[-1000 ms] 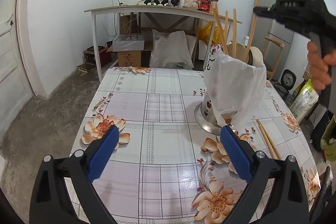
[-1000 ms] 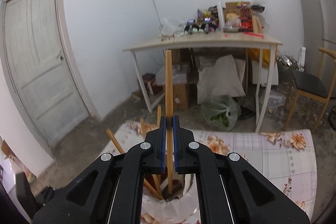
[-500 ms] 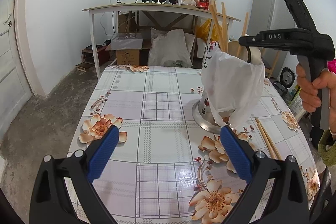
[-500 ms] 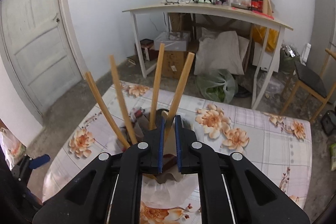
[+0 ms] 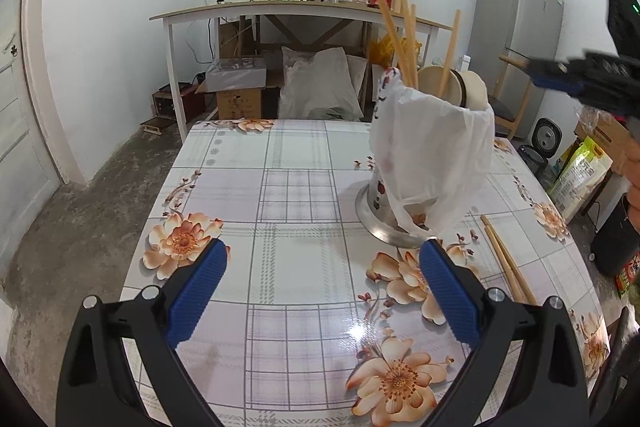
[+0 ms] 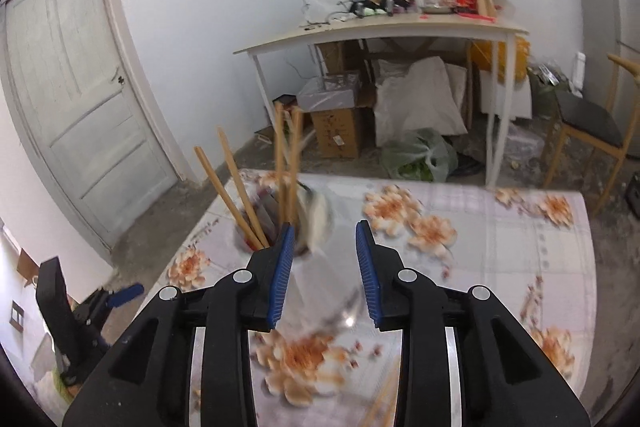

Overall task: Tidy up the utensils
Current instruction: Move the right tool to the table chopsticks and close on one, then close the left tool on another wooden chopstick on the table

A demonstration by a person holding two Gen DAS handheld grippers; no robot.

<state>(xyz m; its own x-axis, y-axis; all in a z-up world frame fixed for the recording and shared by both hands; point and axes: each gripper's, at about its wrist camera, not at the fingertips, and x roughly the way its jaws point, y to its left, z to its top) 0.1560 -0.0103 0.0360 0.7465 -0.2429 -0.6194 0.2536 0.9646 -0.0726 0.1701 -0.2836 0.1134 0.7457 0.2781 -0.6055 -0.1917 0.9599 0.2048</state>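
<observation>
The right gripper [image 6: 325, 263] now stands parted and empty; half a second ago it was pinched around a chopstick. That stick has joined the chopsticks [image 6: 256, 195] upright in the bag-draped holder [image 5: 432, 163] on the bench [image 5: 296, 195]. The left gripper [image 5: 320, 291] (wide open, holding nothing) hovers, two loose chopsticks [image 5: 508, 259] lying beside the holder
</observation>
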